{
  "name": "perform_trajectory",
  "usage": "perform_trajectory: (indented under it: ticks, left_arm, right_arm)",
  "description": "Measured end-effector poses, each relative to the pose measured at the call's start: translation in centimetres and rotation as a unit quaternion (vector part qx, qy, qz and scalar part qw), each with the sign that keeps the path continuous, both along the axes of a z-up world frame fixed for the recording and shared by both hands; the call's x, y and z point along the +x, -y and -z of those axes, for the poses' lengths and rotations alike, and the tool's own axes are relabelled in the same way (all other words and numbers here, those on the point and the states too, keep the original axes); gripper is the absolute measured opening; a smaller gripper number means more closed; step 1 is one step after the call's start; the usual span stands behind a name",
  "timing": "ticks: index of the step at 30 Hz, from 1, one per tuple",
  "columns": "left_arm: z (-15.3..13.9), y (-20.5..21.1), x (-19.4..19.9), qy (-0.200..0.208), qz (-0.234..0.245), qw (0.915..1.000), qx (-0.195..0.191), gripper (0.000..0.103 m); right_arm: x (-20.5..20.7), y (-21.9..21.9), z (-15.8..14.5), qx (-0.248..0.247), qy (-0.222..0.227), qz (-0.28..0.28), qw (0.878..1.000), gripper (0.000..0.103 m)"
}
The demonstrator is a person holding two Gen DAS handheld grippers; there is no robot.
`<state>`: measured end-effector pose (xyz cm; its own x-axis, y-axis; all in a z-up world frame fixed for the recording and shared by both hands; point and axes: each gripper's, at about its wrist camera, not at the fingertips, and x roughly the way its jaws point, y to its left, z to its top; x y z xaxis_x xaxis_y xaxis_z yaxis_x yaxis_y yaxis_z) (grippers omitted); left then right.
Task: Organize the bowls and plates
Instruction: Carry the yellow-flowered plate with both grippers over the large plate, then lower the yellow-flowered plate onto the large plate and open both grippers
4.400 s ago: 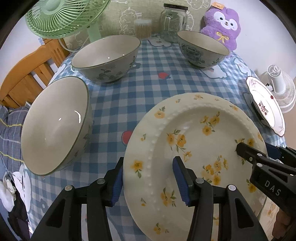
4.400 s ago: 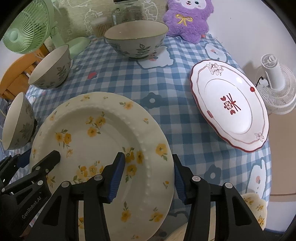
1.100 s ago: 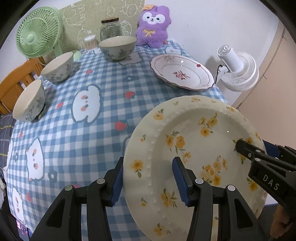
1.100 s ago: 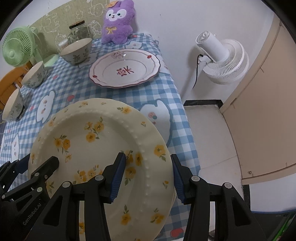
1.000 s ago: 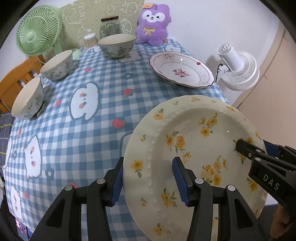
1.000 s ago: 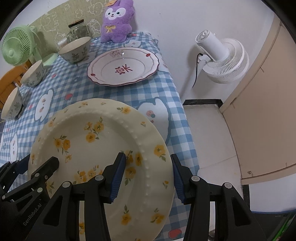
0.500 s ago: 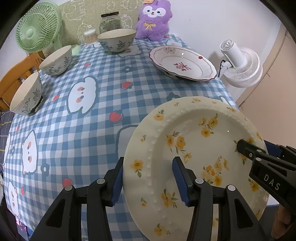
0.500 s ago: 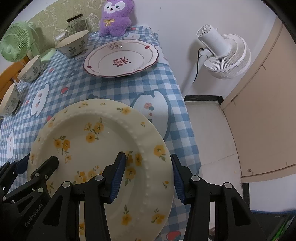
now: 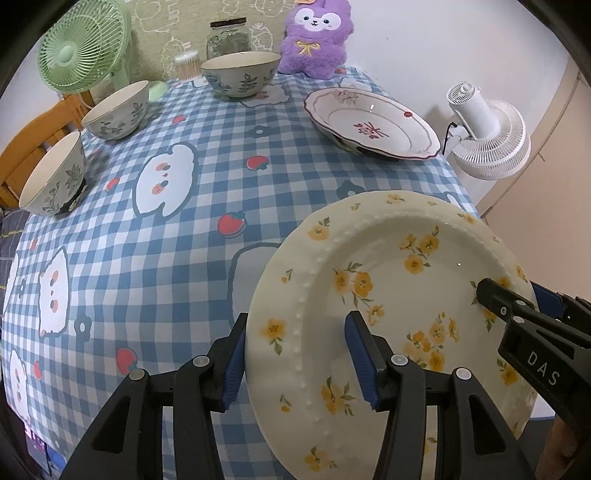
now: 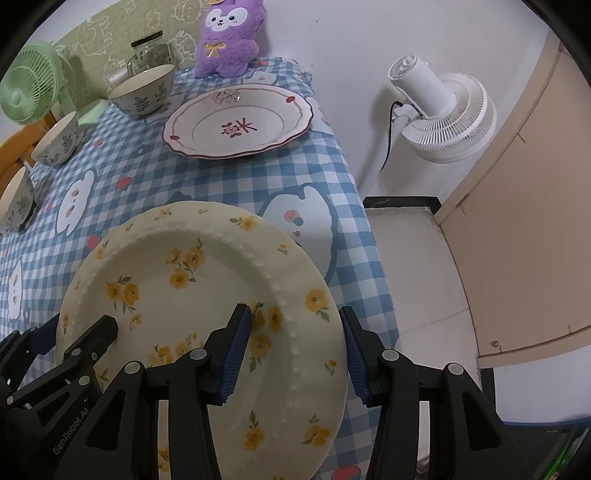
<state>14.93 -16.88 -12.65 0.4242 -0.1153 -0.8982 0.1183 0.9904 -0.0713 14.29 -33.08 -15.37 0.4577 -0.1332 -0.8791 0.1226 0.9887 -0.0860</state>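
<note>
A cream plate with yellow flowers [image 9: 399,280] [image 10: 184,280] hangs tilted over the table's near right corner, held by both grippers. My left gripper [image 9: 295,325] [image 10: 74,328] is shut on its left rim, one pad above and one below. On the opposite rim my right gripper [image 10: 293,321] [image 9: 517,295] is shut the same way. A white plate with a red rim [image 9: 373,125] [image 10: 240,122] lies at the far right. Three flowered bowls [image 9: 240,74] [image 9: 118,110] [image 9: 51,173] stand along the back and left.
A blue checked tablecloth [image 9: 166,258] covers the table. A green fan [image 9: 85,44], a glass jar [image 9: 228,35] and a purple plush toy [image 9: 314,37] line the back. A white fan [image 10: 443,110] stands off the right edge, a wooden chair [image 9: 29,147] at the left.
Since the oldest frames both grippers have carried the flowered plate back from beside the bowls to the table's near right corner. Over the last second the view has crept slightly nearer the table.
</note>
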Motion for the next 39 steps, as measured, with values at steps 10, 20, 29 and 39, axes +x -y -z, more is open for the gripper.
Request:
perform_trajectory:
  ticks: [10, 20, 29, 39]
  left_arm:
    - [0.2, 0.6, -0.1, 0.004, -0.01, 0.9999, 0.011, 0.056]
    - [-0.4, 1.0, -0.3, 0.017, -0.01, 0.9996, 0.018, 0.077]
    - [-3.6, 0.7, -0.8, 0.041, -0.019, 0.9988, 0.018, 0.088]
    - [-8.6, 0.0, -1.3, 0.082, -0.002, 0.9966, 0.001, 0.093]
  right_arm:
    - [0.5, -0.5, 0.1, -0.013, 0.004, -0.005, 1.0, 0.052]
    - [0.4, 0.2, -0.5, 0.016, 0.002, -0.01, 1.0, 0.052]
    - [-0.3, -0.5, -4.3, 0.039, 0.039, -0.03, 0.998, 0.069]
    - [-1.7, -2.9, -9.5, 0.043, 0.091, -0.034, 0.994, 0.078]
